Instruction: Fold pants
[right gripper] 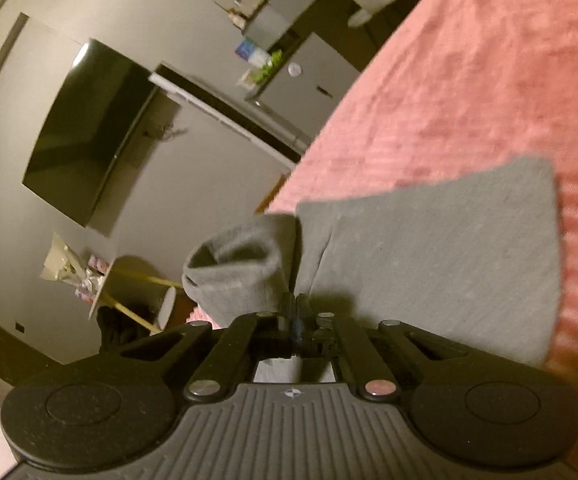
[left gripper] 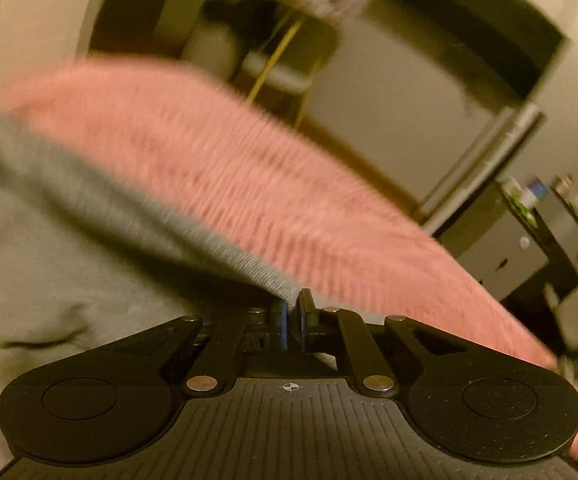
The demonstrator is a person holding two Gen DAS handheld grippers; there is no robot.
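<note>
On the pink bed (right gripper: 489,80), we clench the right gripper (right gripper: 295,312) on a cuff and the left gripper (left gripper: 293,312) on another edge of the grey pants (right gripper: 429,256), which stretch ahead.

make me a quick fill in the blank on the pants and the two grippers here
1. The pants are ____ in colour.
2. They lie on a ____ bedspread.
3. The right gripper is shut on a ribbed ____ of the pants.
4. The jaws of the left gripper are ____ on the grey fabric.

Missing words: grey; pink; cuff; shut
</note>
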